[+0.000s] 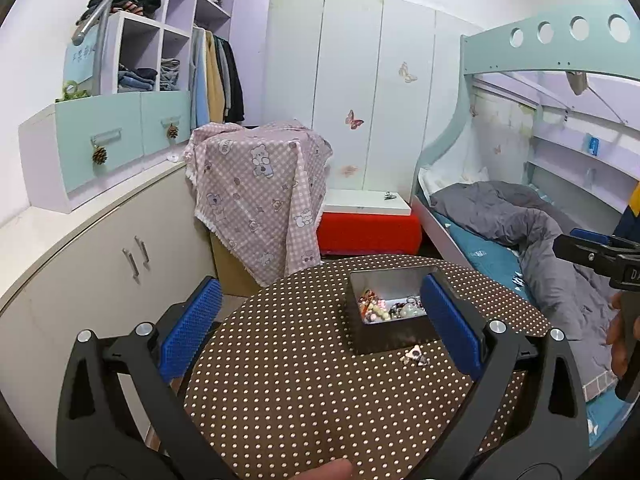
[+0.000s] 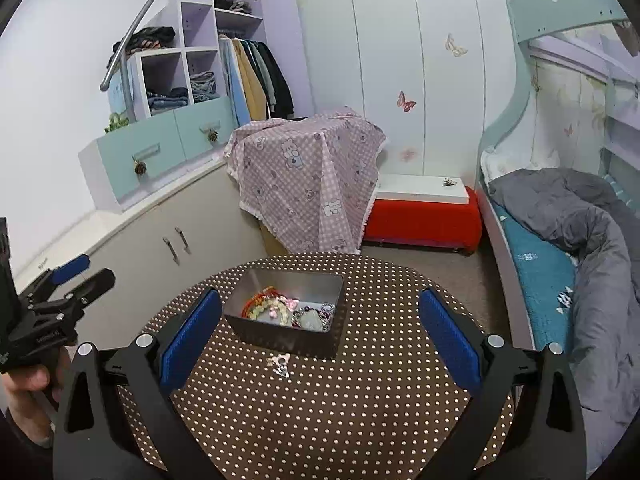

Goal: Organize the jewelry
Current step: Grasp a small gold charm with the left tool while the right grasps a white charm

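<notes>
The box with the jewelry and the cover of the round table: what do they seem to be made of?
The box: probably metal, since the inner walls look like dull brushed grey with a soft sheen; the outside looks dark and matte. The table cover: likely a fabric or vinyl cloth, brown with printed pale dots and a flat finish; which of the two cannot be told from here.

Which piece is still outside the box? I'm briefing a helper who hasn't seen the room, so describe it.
Find the round dotted table with the dark metal box on it. On the cloth just in front of the box lies a small silver triangular piece, the only jewelry not in the box's pile of beads.
</notes>
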`<state>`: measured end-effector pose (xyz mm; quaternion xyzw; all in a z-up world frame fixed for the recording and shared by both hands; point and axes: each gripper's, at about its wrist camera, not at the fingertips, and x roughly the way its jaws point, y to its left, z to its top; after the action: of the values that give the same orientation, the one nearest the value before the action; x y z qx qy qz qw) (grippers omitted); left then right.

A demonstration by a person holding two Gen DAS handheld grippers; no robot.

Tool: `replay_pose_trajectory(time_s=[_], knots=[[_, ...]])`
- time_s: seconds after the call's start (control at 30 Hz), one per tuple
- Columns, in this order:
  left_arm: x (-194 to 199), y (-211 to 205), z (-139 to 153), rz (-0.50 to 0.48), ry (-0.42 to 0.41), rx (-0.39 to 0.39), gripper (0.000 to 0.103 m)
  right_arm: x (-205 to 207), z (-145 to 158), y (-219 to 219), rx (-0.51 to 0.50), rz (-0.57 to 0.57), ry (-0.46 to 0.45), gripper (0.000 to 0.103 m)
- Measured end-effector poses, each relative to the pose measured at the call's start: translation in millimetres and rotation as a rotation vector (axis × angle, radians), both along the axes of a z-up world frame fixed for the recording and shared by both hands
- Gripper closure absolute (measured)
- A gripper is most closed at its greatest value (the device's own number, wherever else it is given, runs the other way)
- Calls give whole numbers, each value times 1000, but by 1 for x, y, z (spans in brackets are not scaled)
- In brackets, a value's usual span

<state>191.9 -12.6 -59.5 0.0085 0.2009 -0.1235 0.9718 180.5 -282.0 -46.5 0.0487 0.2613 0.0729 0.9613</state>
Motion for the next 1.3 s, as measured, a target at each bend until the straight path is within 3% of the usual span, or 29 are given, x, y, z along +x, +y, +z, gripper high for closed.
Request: replay_pose_trajectory(time_s=[0.13, 0.33, 0.47, 0.73, 0.9, 1.0, 1.1, 1.3], knots=[[-4, 3, -10, 33, -1, 35, 6, -5, -10, 3, -6, 2, 6, 8], [-7, 6, -24, 34, 29, 21, 6, -6, -31, 7, -6, 2, 29, 8], [-8, -1, -35, 26, 43, 30, 6, 1, -53, 15, -13, 21, 86, 8], [-4, -16, -59, 13, 79, 67, 6, 25, -105, 42, -125, 71, 236, 8], [1, -16, -72, 23, 96, 80, 6, 36, -124, 48, -129, 95, 270, 9], [3, -16, -80, 26, 109, 86, 6, 43, -133, 56, -154, 128, 293, 16], [5, -15, -85, 30, 120, 86, 6, 53, -143, 63, -182, 143, 320, 37], [12, -17, -90, 18, 135, 108, 6, 70, -156, 74, -202, 186, 343, 50]])
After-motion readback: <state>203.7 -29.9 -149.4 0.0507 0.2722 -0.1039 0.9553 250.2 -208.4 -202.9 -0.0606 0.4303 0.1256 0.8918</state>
